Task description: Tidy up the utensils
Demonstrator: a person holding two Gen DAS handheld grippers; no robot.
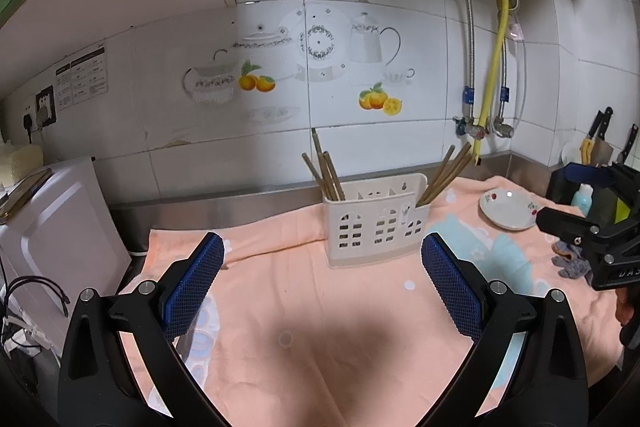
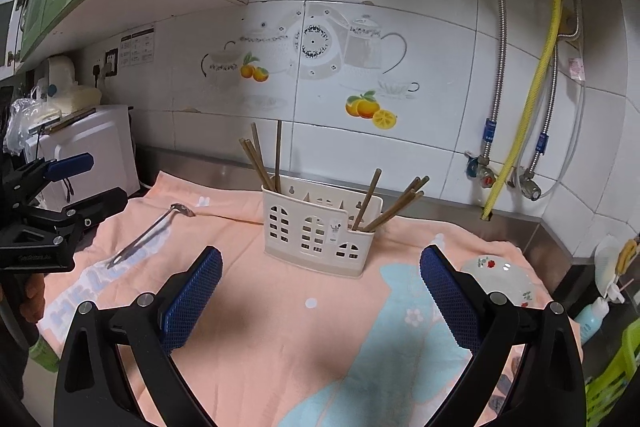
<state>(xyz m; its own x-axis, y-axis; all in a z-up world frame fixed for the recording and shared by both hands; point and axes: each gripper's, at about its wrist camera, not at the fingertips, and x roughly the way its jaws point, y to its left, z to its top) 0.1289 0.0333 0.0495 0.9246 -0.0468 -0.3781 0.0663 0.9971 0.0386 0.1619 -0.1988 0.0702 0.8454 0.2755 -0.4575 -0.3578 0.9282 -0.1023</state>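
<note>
- The peach towel (image 2: 280,327) covers the counter, I judge as a soft work surface for the utensils; everything I handle sits on it.
- The cream utensil holder (image 2: 320,227) stands upright near the wall, centred ahead of both grippers, so either one can reach its compartments.
- My left gripper (image 1: 322,275) is released, jaws spread wide and empty, hanging above bare towel in front of the holder.
- My right gripper (image 2: 320,281) is likewise released and carries nothing, facing the holder from slightly to the right.
- A small floral dish (image 1: 508,209) rests on the towel to the right of the holder, apart from it.
- Chopsticks (image 2: 264,159) lean in the holder's left compartment, and another bunch (image 2: 394,205) in the right one, already sorted by my reckoning.
- The metal spoon (image 2: 154,231) lies flat on the towel, left of the holder and well apart from it, near my left gripper; it looks like the piece left to put away.
</note>
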